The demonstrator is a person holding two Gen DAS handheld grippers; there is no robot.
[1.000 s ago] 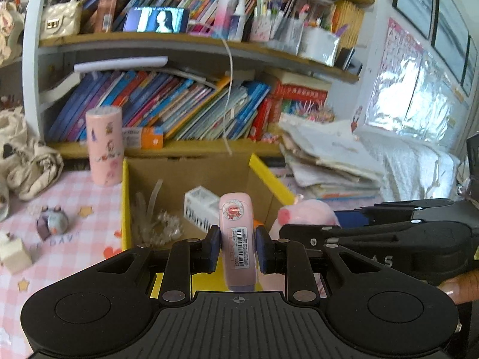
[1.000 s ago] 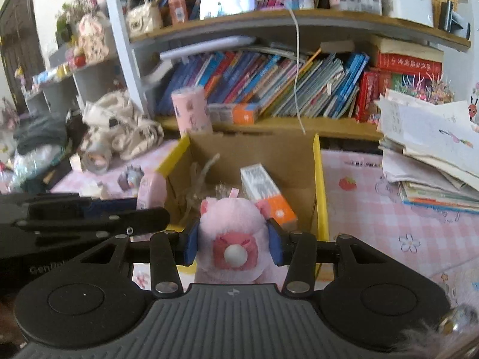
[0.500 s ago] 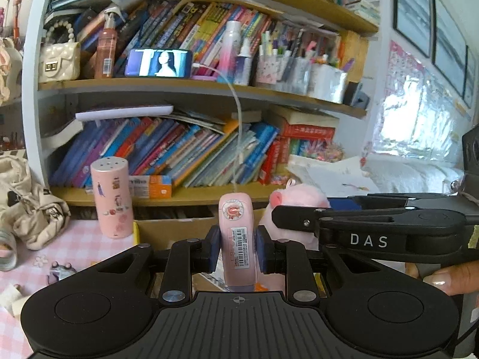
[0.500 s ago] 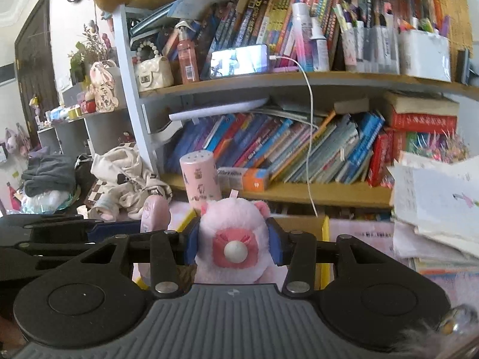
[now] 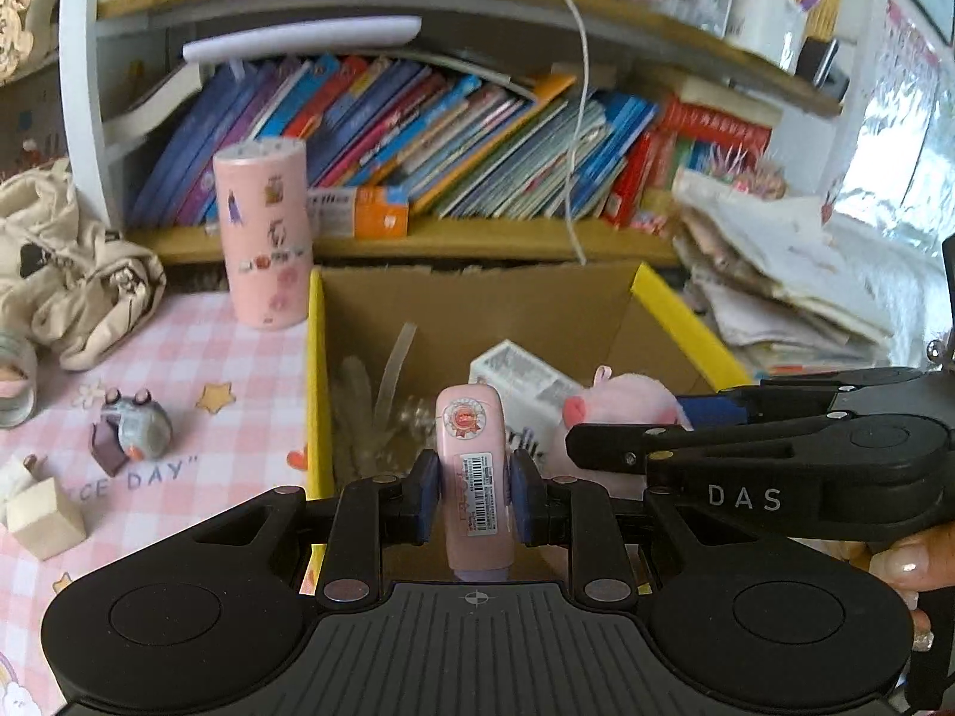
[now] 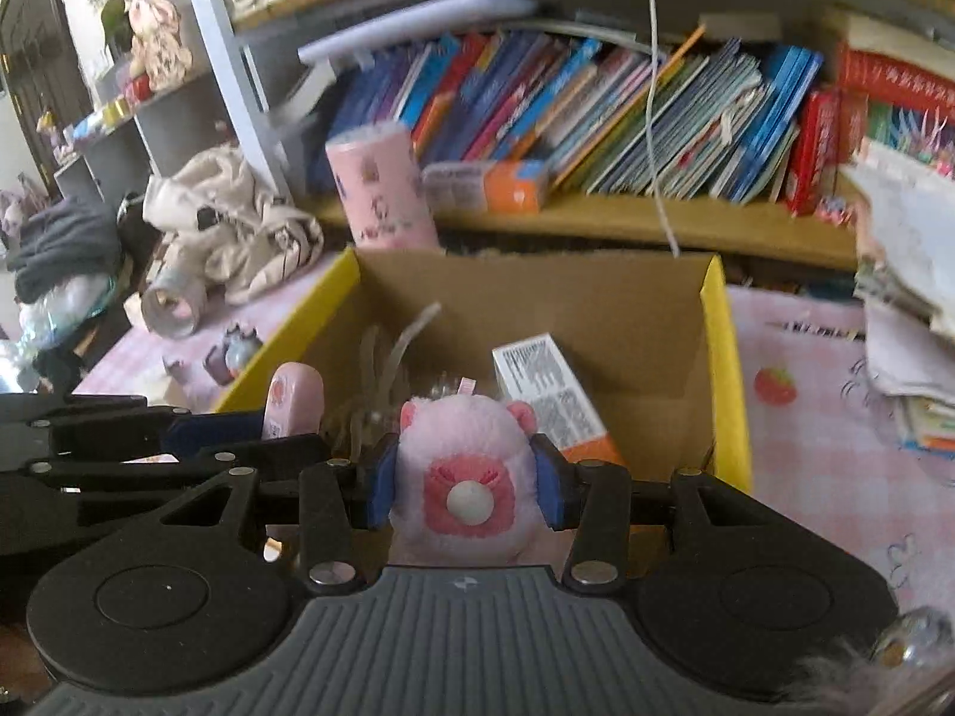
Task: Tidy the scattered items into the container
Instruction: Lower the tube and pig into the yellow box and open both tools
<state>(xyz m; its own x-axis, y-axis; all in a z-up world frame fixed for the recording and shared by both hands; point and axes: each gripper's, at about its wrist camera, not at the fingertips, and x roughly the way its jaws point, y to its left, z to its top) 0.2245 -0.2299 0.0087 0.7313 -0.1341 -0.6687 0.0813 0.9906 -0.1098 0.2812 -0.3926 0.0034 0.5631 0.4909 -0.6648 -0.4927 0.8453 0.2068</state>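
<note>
Both grippers tipped down since earlier, left gripper point(image 5: 470, 492) pinching pink tube point(image 5: 473, 471), right gripper point(image 6: 464, 486) pinching plush pig point(image 6: 465, 489), cardboard box point(image 5: 680, 322) back below

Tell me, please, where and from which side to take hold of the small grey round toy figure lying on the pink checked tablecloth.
Grip the small grey round toy figure across its rounded middle, coming from above. It lies low on the pink checked tablecloth, apart from the cardboard box with yellow flaps, so nothing blocks the jaws. Its dark flap on the near left looks too loose to grip.

Both tongs point(image 5: 471, 498) point(image 6: 468, 486) clamped, side by side
</note>
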